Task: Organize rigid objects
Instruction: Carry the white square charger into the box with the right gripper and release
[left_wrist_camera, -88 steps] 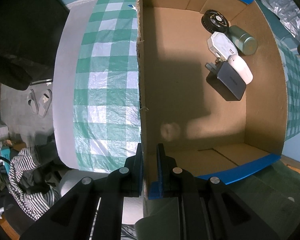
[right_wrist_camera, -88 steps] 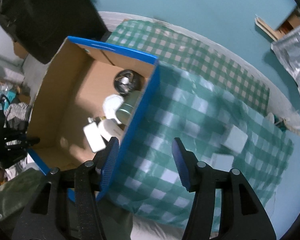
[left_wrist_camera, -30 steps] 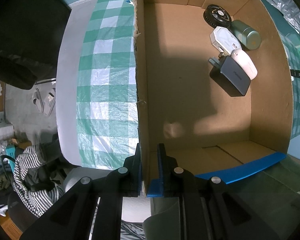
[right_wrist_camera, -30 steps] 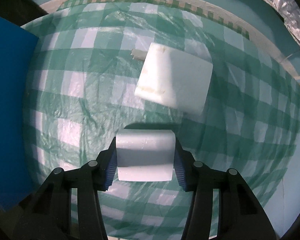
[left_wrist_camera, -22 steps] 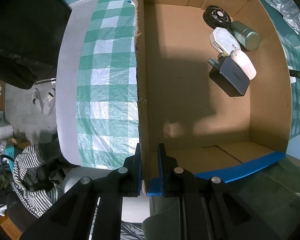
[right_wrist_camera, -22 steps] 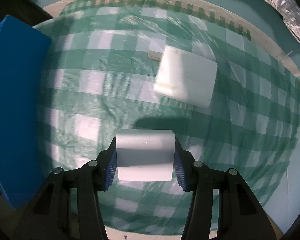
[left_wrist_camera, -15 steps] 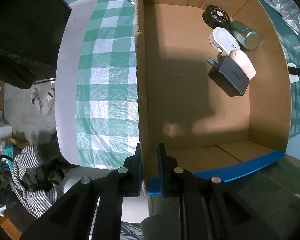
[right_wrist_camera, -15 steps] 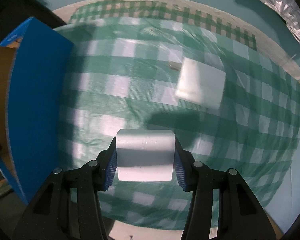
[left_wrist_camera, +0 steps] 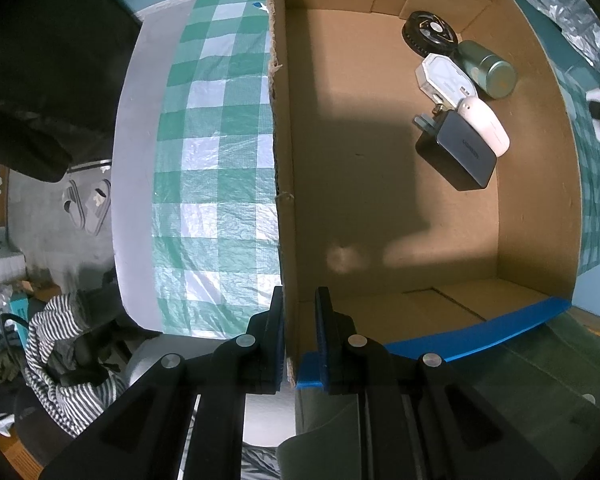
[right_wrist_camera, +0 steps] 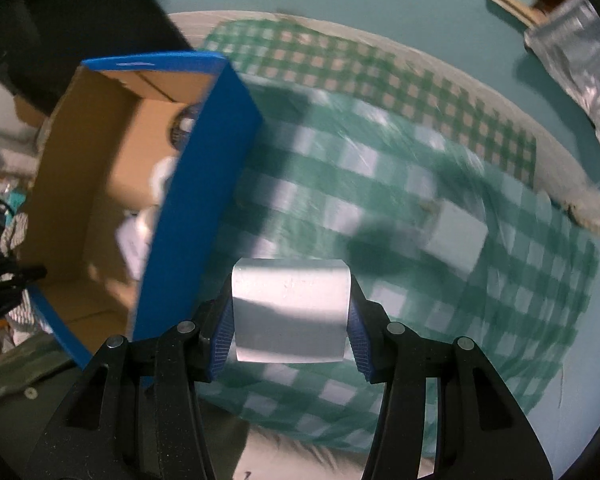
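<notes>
Two tongs grip: left tongs (left_wrist_camera: 298,334) pinch the box (left_wrist_camera: 279,184) wall; right tongs (right_wrist_camera: 291,326) clamp a white block (right_wrist_camera: 290,310), seemingly clear of the counter (right_wrist_camera: 380,184).

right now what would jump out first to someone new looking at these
The white block clamped between the right gripper's blue fingers, held above the green checked cloth. Next, the open cardboard box with small gadgets clustered in its far corner, its wall pinched by the left gripper.

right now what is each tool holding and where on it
The right tool grips a white block by its two opposite side faces. The left tool is clamped on the cardboard box, pinching its side wall at the near corner.
</notes>
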